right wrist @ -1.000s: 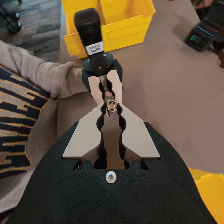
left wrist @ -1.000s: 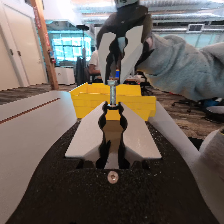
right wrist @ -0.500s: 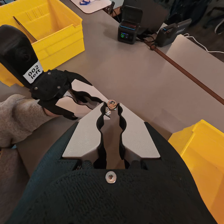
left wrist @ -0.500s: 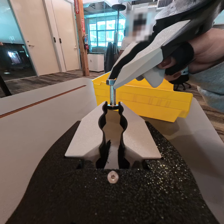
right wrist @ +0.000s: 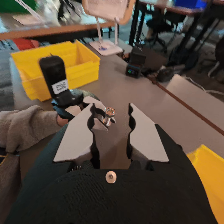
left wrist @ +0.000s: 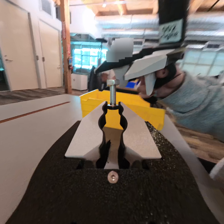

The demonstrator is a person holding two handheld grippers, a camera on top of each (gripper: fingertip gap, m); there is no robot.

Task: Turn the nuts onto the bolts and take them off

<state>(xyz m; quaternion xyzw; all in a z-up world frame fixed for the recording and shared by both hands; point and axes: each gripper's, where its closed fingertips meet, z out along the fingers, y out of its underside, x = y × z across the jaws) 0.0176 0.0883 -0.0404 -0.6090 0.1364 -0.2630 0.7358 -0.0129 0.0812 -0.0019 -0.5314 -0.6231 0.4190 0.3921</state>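
Note:
A silver bolt (left wrist: 112,95) stands upright with its head clamped between the tips of my left gripper (left wrist: 112,105), which is shut on it. A hex nut (left wrist: 112,82) sits on the top end of the thread. In the right wrist view the nut (right wrist: 109,112) and bolt (right wrist: 107,120) show just ahead of my right gripper (right wrist: 111,104). That gripper is open and empty, its fingers apart on either side of the nut and not touching it. The left gripper (right wrist: 107,124) shows there too, held from the left by a sleeved hand.
A yellow bin (left wrist: 133,109) stands on the grey table (left wrist: 30,133) behind the bolt; it also shows in the right wrist view (right wrist: 75,67). A second yellow bin (right wrist: 208,175) is at the lower right. A small black device (right wrist: 133,71) and cables lie farther back. Some 4 cm of space lies between my two pairs of fingers.
My right gripper was shut on the nut at the top of the bolt; it has let go, opened wide and drawn back. The left gripper still holds the bolt upright.

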